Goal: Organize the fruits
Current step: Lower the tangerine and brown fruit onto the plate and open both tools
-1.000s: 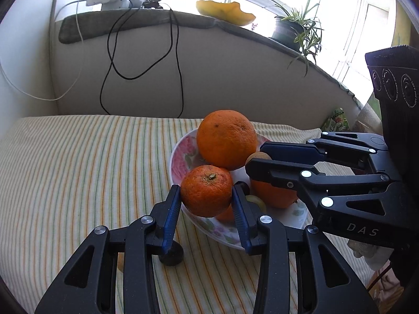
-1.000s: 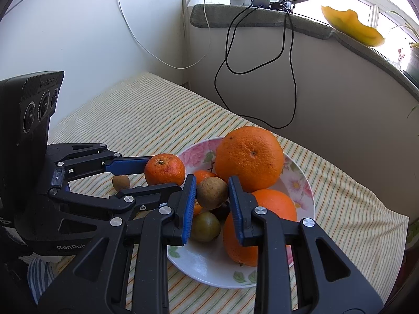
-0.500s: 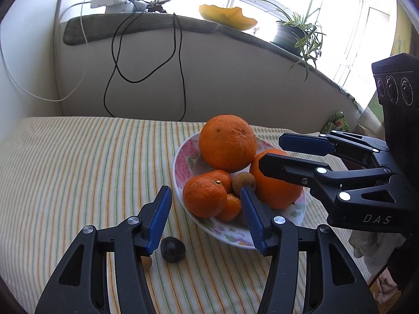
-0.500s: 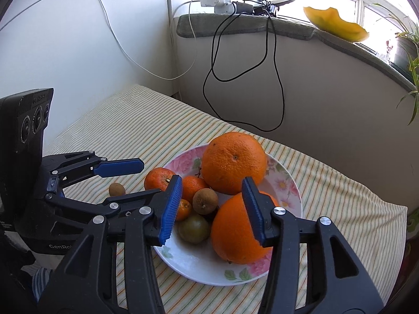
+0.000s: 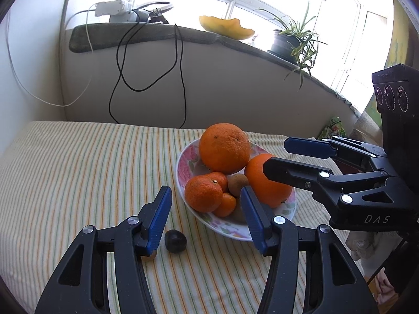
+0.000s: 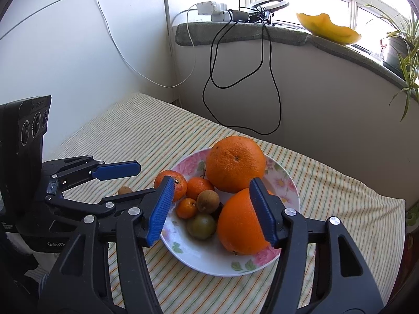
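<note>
My left gripper (image 5: 207,217) stands apart with nothing clamped. My right gripper (image 6: 212,209) is opening, its pads clear of the fruit. The round white floral-patterned plate (image 6: 204,264) on the striped tablecloth (image 5: 78,170) holds two large oranges (image 6: 235,163), mandarins (image 5: 203,194) and small brown fruits (image 6: 208,201). One dark round fruit (image 5: 175,241) lies on the cloth, near left of the plate.

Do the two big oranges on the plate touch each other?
Touching. In the left wrist view the upper orange rests against the lower orange with no gap between them.
</note>
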The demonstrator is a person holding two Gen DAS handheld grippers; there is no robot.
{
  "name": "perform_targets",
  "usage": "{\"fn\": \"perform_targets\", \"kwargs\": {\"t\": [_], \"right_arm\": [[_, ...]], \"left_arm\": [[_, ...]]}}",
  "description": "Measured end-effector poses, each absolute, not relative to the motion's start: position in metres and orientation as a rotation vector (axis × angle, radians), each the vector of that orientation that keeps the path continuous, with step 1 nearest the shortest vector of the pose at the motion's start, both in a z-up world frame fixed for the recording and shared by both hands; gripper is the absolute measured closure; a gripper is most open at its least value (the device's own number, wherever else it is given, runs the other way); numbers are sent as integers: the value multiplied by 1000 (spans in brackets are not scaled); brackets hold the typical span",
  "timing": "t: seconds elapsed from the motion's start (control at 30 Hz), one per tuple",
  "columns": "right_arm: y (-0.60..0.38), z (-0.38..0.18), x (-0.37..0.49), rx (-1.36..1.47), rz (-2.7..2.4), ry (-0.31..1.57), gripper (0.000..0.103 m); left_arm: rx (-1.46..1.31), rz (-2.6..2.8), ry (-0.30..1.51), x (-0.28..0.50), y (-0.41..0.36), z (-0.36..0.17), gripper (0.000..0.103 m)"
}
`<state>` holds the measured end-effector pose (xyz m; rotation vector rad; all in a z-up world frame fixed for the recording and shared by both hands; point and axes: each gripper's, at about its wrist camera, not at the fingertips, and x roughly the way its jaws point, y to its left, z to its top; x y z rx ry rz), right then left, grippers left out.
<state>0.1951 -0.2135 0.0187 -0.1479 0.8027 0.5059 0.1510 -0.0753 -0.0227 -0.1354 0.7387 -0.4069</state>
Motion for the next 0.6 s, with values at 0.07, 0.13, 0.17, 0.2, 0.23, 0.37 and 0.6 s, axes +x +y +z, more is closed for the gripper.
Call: {"fn": "perform_targets", "kwargs": {"t": [0.07, 0.13, 0.17, 0.2, 0.23, 0.37, 0.6], "right_arm": [[-213, 20, 192, -143, 505, 800, 37], [-212, 22, 189, -139, 505, 796, 35], [-212, 23, 187, -137, 505, 794, 35], [-212, 24, 185, -133, 506, 792, 35], [-211, 25, 184, -125, 509, 791, 35], [-211, 29, 177, -109, 518, 789, 35], [-206, 32, 166, -88, 525, 781, 35]], "left_arm": [[-137, -405, 732, 147, -74, -21, 49], [-138, -404, 729, 144, -72, -19, 49], [-139, -403, 727, 143, -71, -18, 49], [-141, -402, 724, 142, -70, -18, 49], [-142, -400, 722, 140, -69, -17, 49], [-141, -394, 716, 134, -65, -15, 49], [-145, -378, 703, 126, -59, -12, 49]]}}
